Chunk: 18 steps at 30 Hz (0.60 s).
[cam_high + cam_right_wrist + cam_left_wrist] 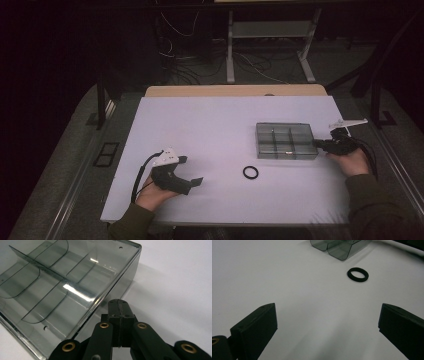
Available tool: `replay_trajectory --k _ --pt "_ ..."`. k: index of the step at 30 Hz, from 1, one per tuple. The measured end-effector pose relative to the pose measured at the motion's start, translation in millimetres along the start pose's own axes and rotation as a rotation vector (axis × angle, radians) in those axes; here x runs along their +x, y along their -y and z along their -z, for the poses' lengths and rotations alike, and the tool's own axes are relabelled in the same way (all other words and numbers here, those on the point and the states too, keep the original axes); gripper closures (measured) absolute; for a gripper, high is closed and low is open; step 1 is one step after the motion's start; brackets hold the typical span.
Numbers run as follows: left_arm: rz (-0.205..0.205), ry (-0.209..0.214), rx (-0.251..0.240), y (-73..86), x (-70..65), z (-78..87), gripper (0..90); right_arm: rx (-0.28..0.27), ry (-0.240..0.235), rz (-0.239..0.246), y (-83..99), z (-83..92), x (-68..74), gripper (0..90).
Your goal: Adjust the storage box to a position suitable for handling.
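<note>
a white desk (pixel 210 145) carries a clear box (pixel 286 140) with dividers and a black ring (pixel 250 172) lying flat, near the box's front left corner and apart from it. the left tongs (pixel 190 171) rest low at the desk's near left, jaws spread wide with nothing between them, pointing toward the ring. the right tongs (pixel 318 143) are pressed tight together, tips at the box's right wall, empty.

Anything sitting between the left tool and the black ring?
No. In the left gripper view, bare white table runs from the open left tool to the black ring; the high view agrees.
</note>
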<state>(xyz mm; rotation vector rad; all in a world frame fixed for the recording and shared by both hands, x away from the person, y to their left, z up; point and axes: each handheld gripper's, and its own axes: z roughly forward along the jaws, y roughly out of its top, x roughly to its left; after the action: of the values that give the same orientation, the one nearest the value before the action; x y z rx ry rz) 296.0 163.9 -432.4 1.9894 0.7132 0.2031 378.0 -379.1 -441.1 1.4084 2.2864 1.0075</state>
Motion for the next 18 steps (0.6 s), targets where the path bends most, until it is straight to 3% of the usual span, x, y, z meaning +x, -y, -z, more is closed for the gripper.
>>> replay_trajectory --k 18 --pt "0.006 0.007 0.0 -0.3 1.2 -1.5 0.8 0.0 0.003 0.008 -0.4 -2.8 4.7 88.5"
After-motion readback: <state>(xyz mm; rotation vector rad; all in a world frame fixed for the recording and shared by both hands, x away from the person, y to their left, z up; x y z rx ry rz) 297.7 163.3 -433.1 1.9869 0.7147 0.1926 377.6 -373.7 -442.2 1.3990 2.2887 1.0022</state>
